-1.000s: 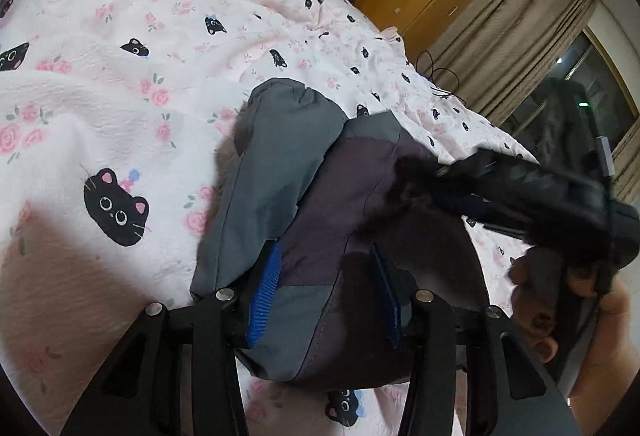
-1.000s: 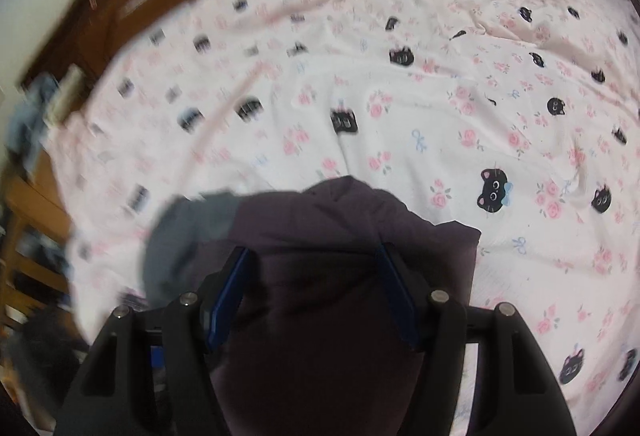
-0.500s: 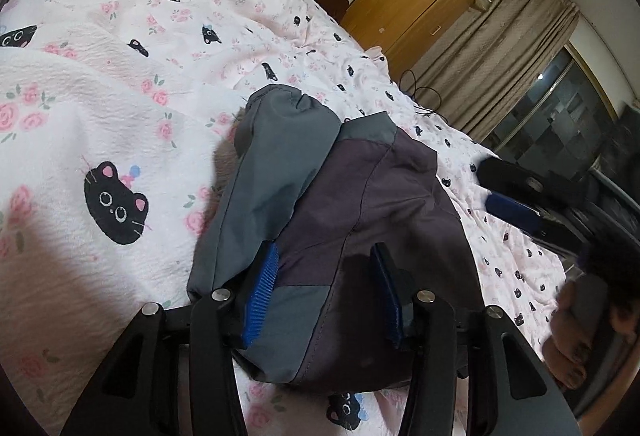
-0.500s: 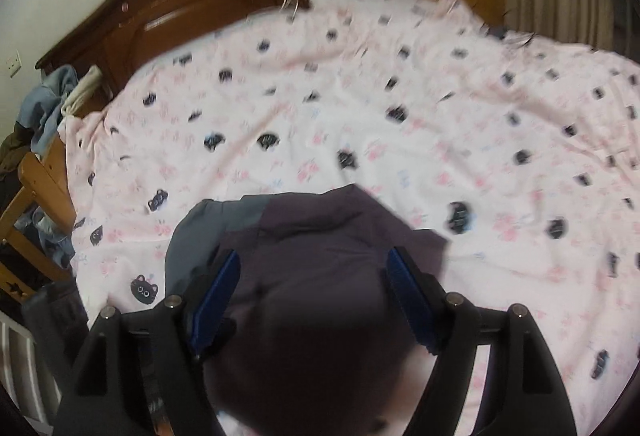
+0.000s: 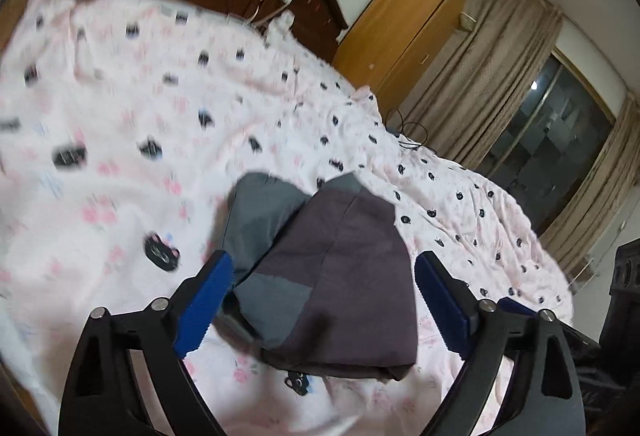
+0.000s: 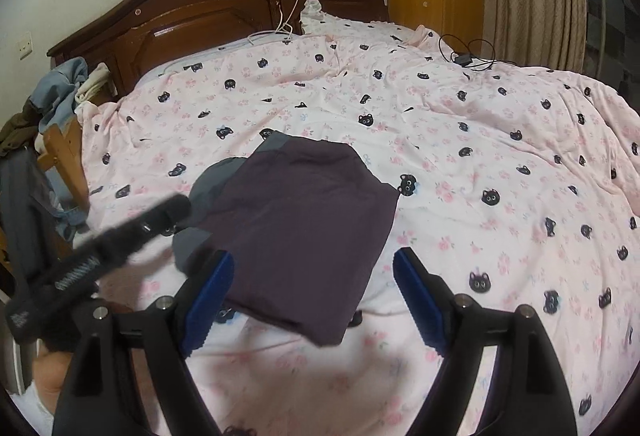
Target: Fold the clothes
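Pink cat-print bedspread [image 6: 460, 140] carries folded purple-grey garment [image 6: 304, 228]; left gripper [image 5: 324, 300], right gripper [image 6: 314, 296] jaws spread, holding nothing.

No legible text, brand, number or sign was found in either view. The left claw [image 6: 100, 248], blurred at 9 o'clock in the right wrist view, carried pale markings along its black body; these could be lettering but were unreadable. The bedspread [image 6: 480, 140] bore only printed cat faces and pink flowers, no words. The folded garment [image 6: 304, 228] showed no label or tag. The left wrist view was motion-blurred across most of the bedspread.
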`<action>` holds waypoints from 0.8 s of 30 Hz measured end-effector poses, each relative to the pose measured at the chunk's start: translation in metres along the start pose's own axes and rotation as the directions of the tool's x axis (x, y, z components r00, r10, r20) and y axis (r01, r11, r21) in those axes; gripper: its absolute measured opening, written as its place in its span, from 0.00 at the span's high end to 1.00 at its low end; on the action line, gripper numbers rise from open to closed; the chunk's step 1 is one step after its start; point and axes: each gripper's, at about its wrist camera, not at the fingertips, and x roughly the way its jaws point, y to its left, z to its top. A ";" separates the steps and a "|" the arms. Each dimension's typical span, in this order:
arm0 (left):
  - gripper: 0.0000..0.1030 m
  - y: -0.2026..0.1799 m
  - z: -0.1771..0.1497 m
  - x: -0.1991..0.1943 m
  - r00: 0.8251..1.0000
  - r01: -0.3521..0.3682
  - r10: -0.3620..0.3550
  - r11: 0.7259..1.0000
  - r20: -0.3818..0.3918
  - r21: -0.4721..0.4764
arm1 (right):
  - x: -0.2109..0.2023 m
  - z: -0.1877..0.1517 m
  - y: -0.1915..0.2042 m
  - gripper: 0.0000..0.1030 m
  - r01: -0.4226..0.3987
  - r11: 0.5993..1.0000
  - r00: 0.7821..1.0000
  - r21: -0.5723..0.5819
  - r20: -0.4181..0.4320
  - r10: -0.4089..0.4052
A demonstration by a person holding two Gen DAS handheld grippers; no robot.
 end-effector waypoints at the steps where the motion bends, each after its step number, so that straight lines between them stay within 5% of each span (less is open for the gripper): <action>1: 0.11 -0.005 0.002 -0.006 1.000 -0.012 0.012 1.000 0.005 0.018 | -0.005 -0.002 0.001 0.19 0.002 1.000 1.000 0.000 0.003 -0.002; 16: 0.11 -0.046 -0.013 -0.079 0.984 -0.181 0.178 0.969 0.032 0.167 | -0.079 -0.022 0.013 0.19 0.034 0.999 0.998 -0.007 0.053 -0.033; 24: 0.02 -0.063 -0.026 -0.126 0.965 -0.260 0.246 0.936 0.088 0.237 | -0.121 -0.044 0.024 0.16 0.075 0.997 0.995 -0.015 0.070 -0.074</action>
